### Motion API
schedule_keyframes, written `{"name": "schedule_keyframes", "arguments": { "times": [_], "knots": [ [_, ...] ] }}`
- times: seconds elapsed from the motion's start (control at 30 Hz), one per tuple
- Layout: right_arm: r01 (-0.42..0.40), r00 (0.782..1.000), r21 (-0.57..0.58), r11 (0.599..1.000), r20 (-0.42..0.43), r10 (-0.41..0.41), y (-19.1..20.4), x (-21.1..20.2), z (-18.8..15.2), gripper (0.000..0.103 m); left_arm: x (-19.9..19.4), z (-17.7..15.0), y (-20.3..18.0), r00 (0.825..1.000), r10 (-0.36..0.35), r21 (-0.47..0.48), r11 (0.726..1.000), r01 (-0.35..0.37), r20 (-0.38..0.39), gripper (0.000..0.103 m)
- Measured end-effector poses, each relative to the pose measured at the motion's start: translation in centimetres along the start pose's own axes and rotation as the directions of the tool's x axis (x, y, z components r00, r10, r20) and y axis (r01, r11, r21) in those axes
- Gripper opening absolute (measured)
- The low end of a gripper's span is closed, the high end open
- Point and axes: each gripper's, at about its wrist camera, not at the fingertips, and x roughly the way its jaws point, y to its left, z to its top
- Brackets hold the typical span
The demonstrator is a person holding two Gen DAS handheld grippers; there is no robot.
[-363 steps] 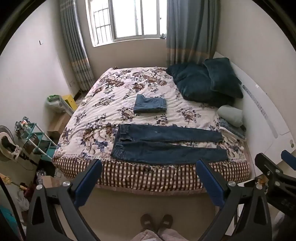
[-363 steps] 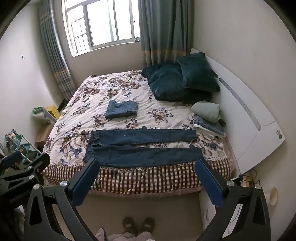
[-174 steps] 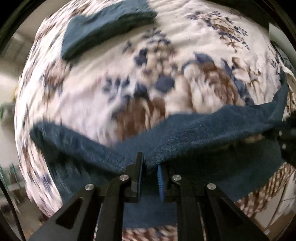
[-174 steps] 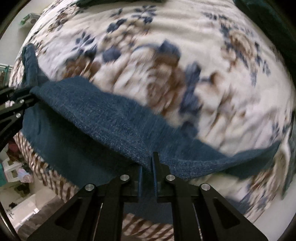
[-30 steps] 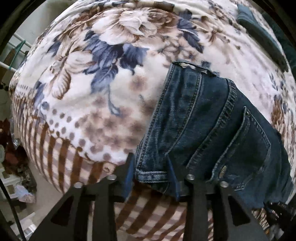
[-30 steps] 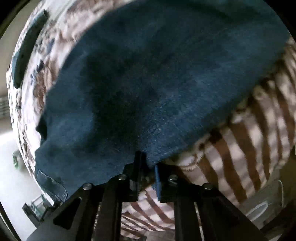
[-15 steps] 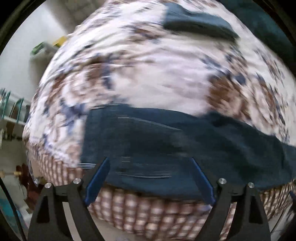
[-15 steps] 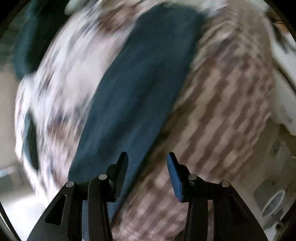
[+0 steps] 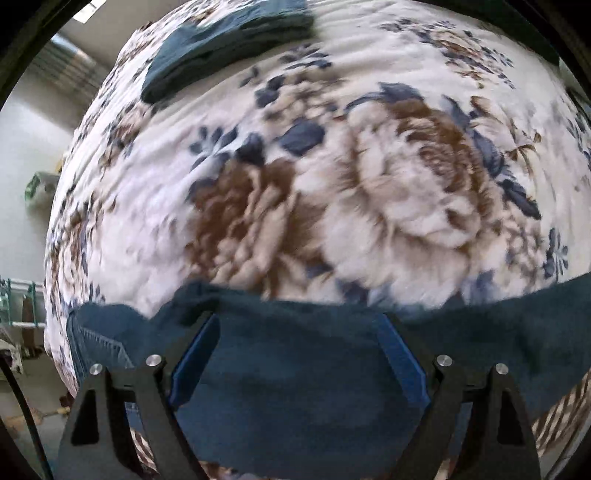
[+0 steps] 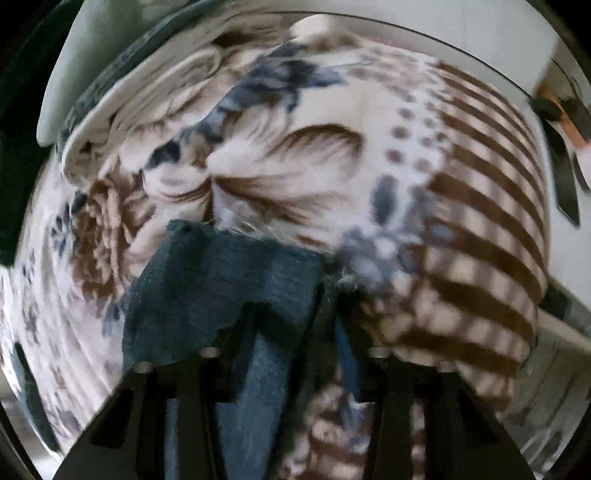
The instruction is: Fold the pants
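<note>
We see a bed point(image 9: 369, 177) covered by a floral quilt point(image 9: 258, 206) with a brown checked border point(image 10: 480, 236). A white headboard point(image 10: 424, 33) adjoins it; walls are pale.

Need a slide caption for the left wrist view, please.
Open left tool poised over dark jeans on floral bedspread.

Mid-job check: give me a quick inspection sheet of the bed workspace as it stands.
Surface: floral bedspread, checked border at its edge.
Job's things: dark jeans lying along the near edge; hem end by the right gripper.
Clutter: folded jeans further up the bed; pale folded item, blurred.
Grippers: left gripper open over the jeans; right gripper blurred at the hem, closure unclear.
Cables: nothing seen.
Surroundings: teal rack beside the bed.
</note>
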Motion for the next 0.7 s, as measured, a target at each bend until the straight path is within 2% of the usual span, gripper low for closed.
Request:
{"name": "schedule_keyframes", "arguments": {
  "times": [0.03, 0.07, 0.17, 0.27, 0.33, 0.4, 0.43, 0.47, 0.53, 0.6, 0.63, 0.67, 0.7],
  "knots": [
    [0.018, 1.0, -0.049, 0.999, 0.017, -0.017, 0.7, -0.1, 0.1, 0.013, 0.0, 0.2, -0.2, 1.0, 0.009, 0.004, 1.0, -0.009, -0.001, 0.087],
    [0.037, 0.998, -0.082, 0.996, 0.048, -0.033, 1.3, -0.8, 0.1, 0.011, -0.1, 0.3, -0.4, 1.0, 0.015, 0.004, 1.0, -0.015, 0.001, 0.087],
    [0.018, 0.995, -0.03, 0.999, 0.098, -0.015, 0.1, -2.5, 0.5, 0.011, -0.1, 0.4, -0.1, 1.0, 0.031, -0.002, 1.0, -0.031, 0.001, 0.087],
    [0.034, 0.998, 0.014, 0.999, 0.05, -0.034, -1.5, -0.9, 1.0, 0.011, 0.2, 0.1, 0.5, 0.999, 0.038, -0.024, 0.999, -0.038, -0.02, 0.087],
    [0.05, 0.998, -0.024, 0.998, -0.024, -0.05, -1.0, 0.5, 1.4, 0.013, 0.5, -0.3, 1.2, 0.998, 0.04, -0.052, 0.998, -0.043, -0.048, 0.087],
    [0.053, 0.996, -0.074, 0.996, -0.064, -0.058, -0.3, -0.3, 2.4, 0.016, 0.4, -0.8, 2.9, 0.998, 0.025, -0.109, 0.993, -0.033, -0.065, 0.087],
    [0.034, 0.993, -0.1, 0.994, -0.106, -0.045, 0.1, -1.2, 2.7, 0.023, 0.2, -1.1, 3.9, 0.998, 0.018, -0.142, 0.99, -0.027, -0.067, 0.087],
    [0.023, 0.99, -0.123, 0.992, -0.133, -0.04, 1.3, -1.8, 2.5, 0.037, 0.2, -1.4, 4.8, 0.997, 0.015, -0.162, 0.986, -0.026, -0.071, 0.087],
    [-0.037, 0.982, -0.181, 0.983, -0.19, 0.002, 3.1, -4.5, 1.1, 0.048, -0.2, -2.3, 7.2, 0.997, -0.008, -0.223, 0.975, -0.011, -0.081, 0.087],
    [-0.147, 0.96, -0.257, 0.955, -0.269, 0.076, 6.6, -6.5, -1.8, 0.052, -0.4, -3.1, 9.3, 0.997, -0.012, -0.261, 0.965, -0.01, -0.082, 0.087],
    [-0.181, 0.946, -0.295, 0.938, -0.312, 0.084, 8.5, -6.8, -3.5, 0.056, -0.4, -3.5, 10.6, 0.997, -0.01, -0.276, 0.961, -0.014, -0.082, 0.087],
    [-0.232, 0.924, -0.329, 0.915, -0.368, 0.102, 10.7, -6.9, -5.4, 0.056, -0.3, -3.7, 11.5, 0.997, -0.004, -0.285, 0.958, -0.019, -0.08, 0.087],
    [-0.31, 0.887, -0.353, 0.883, -0.443, 0.135, 13.3, -6.9, -8.1, 0.056, -0.3, -4.0, 12.8, 0.997, 0.01, -0.294, 0.955, -0.033, -0.077, 0.087]
  ]
}}
